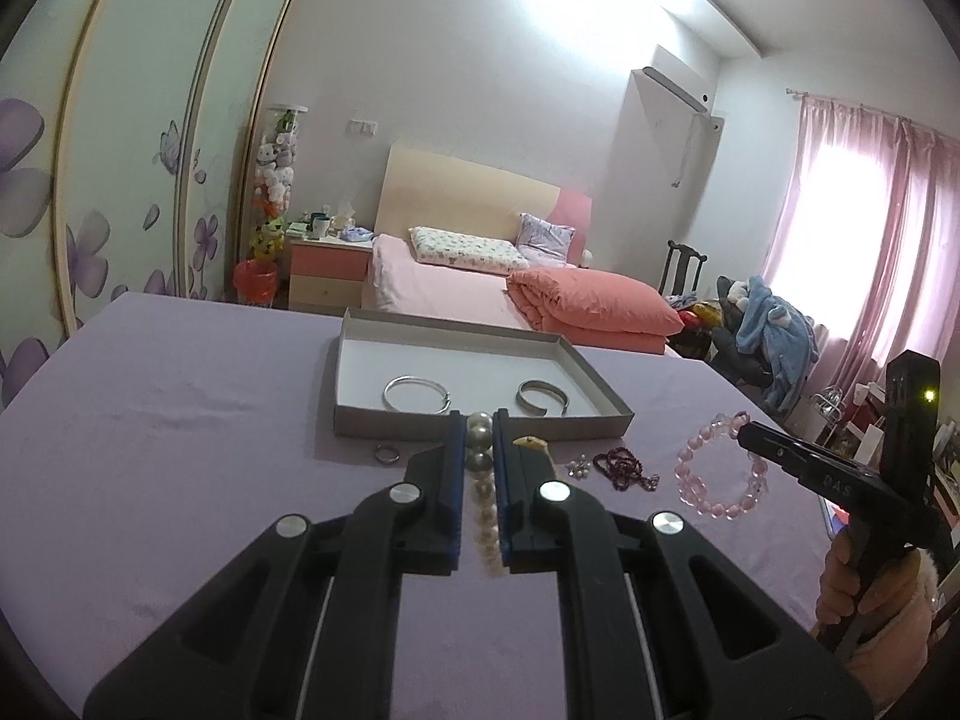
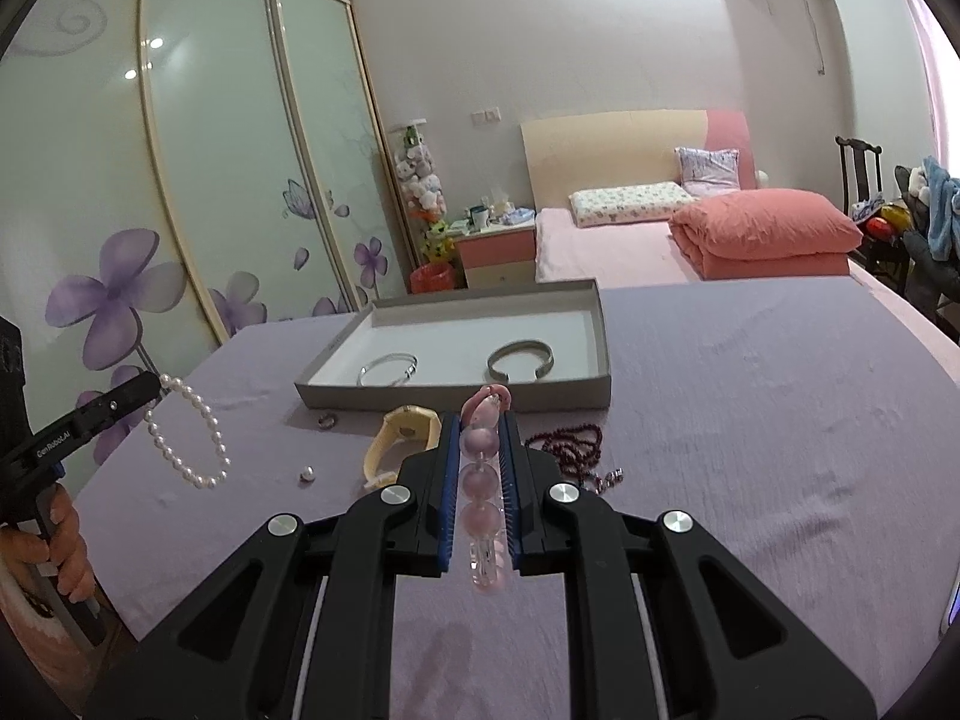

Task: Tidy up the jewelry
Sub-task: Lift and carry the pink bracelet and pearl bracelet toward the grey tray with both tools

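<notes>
My left gripper (image 1: 478, 420) is shut on a white pearl bracelet (image 1: 480, 462), whose loop hangs above the purple tablecloth (image 2: 192, 438). My right gripper (image 2: 480, 417) is shut on a pink bead bracelet (image 2: 480, 468), which dangles from its tips in the left wrist view (image 1: 720, 468). Just beyond both stands a shallow grey tray (image 1: 390, 427) holding a silver bangle (image 1: 417, 396) and a grey cuff (image 1: 543, 397). In front of the tray lie a small ring (image 1: 387, 454), a cream watch (image 2: 402, 432), a dark red bead string (image 2: 570, 444) and a loose pearl (image 2: 307, 474).
The table's purple cloth (image 2: 750, 420) spreads wide to the right of the tray. A small crystal piece (image 1: 579, 468) lies beside the red beads. A person's hand (image 2: 66, 540) grips the left tool's handle. A bed (image 1: 456, 294) and wardrobe doors (image 2: 210, 180) stand beyond the table.
</notes>
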Demonstrator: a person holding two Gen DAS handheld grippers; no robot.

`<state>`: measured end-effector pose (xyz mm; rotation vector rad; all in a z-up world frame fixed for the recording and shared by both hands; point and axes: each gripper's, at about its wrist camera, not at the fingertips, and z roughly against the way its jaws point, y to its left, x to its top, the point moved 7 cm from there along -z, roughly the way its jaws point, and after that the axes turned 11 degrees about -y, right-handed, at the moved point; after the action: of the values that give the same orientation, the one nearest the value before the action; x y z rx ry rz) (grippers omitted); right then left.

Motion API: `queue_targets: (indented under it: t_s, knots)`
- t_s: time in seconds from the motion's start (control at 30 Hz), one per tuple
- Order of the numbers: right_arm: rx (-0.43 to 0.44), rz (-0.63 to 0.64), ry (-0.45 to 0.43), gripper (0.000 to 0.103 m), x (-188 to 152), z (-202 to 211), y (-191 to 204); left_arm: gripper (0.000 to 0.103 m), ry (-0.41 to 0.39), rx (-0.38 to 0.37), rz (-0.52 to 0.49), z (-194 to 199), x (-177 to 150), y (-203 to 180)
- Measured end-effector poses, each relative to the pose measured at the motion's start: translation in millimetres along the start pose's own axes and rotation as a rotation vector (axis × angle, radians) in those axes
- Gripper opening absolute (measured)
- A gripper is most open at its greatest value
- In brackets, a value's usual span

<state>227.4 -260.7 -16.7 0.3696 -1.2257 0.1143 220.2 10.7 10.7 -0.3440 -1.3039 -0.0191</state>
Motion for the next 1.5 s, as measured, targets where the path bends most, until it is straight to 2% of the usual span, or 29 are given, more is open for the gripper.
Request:
queue_targets:
  t_s: [0.27, 0.43, 0.63, 1.1, 1.27, 1.5]
  knots:
    - [-0.004, 0.033, -0.068, 0.014, 22, -5, 9, 0.010, -0.032, 0.001, -0.018, -9, 12, -4]
    - [-0.009, 0.066, -0.137, 0.014, 47, -17, 15, 0.010, -0.070, 0.012, -0.046, -26, 30, -7]
    - [-0.013, 0.074, -0.175, 0.014, 67, -41, 15, 0.010, -0.103, 0.035, -0.058, -53, 51, -5]
    - [-0.018, 0.093, -0.169, 0.014, 83, -108, 14, 0.010, -0.090, 0.064, -0.070, -134, 72, 6]
    - [-0.016, 0.091, -0.159, 0.014, 83, -130, 12, 0.010, -0.083, 0.070, -0.076, -160, 70, 11]
    - [-0.013, 0.076, -0.099, 0.014, 68, -164, 5, 0.010, -0.036, 0.084, -0.075, -201, 57, 27]
